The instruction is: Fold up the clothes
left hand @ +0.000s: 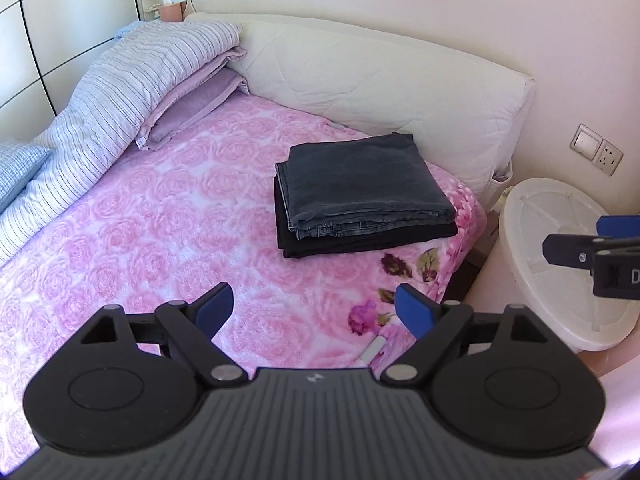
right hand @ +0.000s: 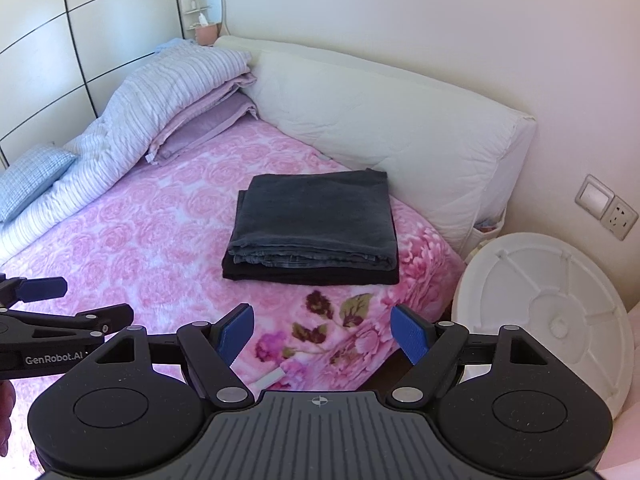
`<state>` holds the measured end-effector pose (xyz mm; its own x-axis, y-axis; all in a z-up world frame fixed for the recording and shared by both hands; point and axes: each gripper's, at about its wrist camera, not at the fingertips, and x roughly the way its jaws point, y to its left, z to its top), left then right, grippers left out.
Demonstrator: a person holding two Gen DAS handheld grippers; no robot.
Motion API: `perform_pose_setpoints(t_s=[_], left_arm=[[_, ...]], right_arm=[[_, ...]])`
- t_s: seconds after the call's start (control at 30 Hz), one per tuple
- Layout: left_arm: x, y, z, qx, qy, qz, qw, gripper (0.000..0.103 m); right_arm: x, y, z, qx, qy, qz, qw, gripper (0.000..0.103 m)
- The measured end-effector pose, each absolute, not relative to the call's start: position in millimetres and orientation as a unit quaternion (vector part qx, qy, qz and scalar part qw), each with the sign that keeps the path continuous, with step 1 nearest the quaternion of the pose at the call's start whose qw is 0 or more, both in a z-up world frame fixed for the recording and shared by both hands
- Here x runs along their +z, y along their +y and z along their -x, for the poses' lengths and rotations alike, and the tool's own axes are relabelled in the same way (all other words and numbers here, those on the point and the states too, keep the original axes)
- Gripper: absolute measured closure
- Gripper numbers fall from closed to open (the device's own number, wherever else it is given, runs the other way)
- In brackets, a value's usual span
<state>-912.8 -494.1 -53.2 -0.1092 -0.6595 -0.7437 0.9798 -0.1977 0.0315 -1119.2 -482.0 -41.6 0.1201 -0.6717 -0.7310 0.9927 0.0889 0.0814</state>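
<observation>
A bedroom, seen from two cameras that look down along a pair of tools held over a bed with a pink rose blanket.

The left hand-held gripper has its blue pads spread wide, with nothing between them. The right hand-held gripper is spread the same way and is also empty. Both hang above the near corner of the bed, side by side, each showing at the edge of the other's view.

The clothes sit in one neat stack on the blanket, ahead of both grippers and well apart from them, near the white headboard cushion. On top are grey jeans, folded to a rough square; under them lies a black garment, also folded. The stacked fold edges face the grippers, and the long axis of the stack runs across the view, left to right.

From the left camera the stack lies ahead and slightly right; from the right camera it lies almost dead ahead (so the right gripper seems the better lined up). No loose garment shows, so the folding looks finished.

A white round stool stands beside the bed on the right.
</observation>
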Motion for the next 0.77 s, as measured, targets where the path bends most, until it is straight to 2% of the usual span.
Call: perform_pose_setpoints(t_s=[0.77], left_arm=[[-52,-488,915,-0.715,0.239,-0.320,0.574,0.017]], right_arm=[[-41,-470,1095,-0.609,0.291,-0.271,0.686,0.024]])
